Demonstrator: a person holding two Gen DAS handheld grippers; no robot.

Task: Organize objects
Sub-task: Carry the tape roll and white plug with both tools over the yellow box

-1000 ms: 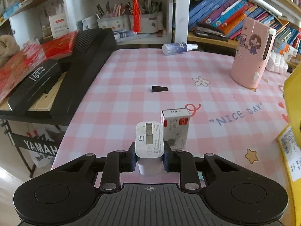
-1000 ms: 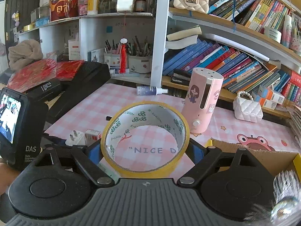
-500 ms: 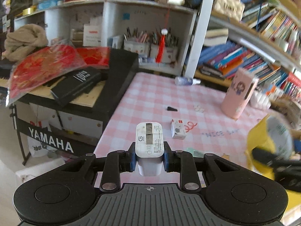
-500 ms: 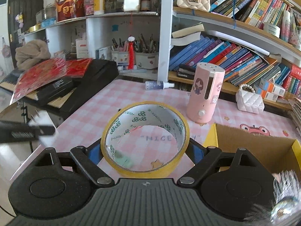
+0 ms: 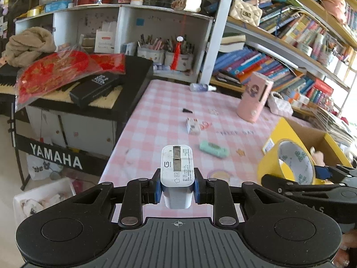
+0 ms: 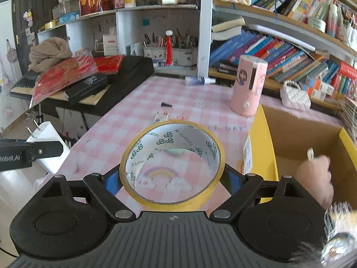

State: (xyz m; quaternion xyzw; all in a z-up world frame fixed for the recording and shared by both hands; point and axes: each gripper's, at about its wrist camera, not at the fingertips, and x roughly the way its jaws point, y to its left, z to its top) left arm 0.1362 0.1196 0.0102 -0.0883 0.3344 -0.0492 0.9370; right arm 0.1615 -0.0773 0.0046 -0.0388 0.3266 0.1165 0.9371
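My left gripper is shut on a white charger plug, held in the air off the near left edge of the pink checked table. The charger also shows at the left of the right wrist view. My right gripper is shut on a yellow tape roll, held above the table's near edge beside the yellow cardboard box. The tape roll also shows in the left wrist view. On the table lie a small white and red box and a mint green object.
A pink cylinder device stands at the back by the box. A spray bottle and a small black piece lie farther back. A black keyboard with red packets stands to the left. Bookshelves line the back right.
Both grippers have pulled back and up from the table with their loads. The left one lifted the charger away from the small box. The right one has swung toward the yellow box.
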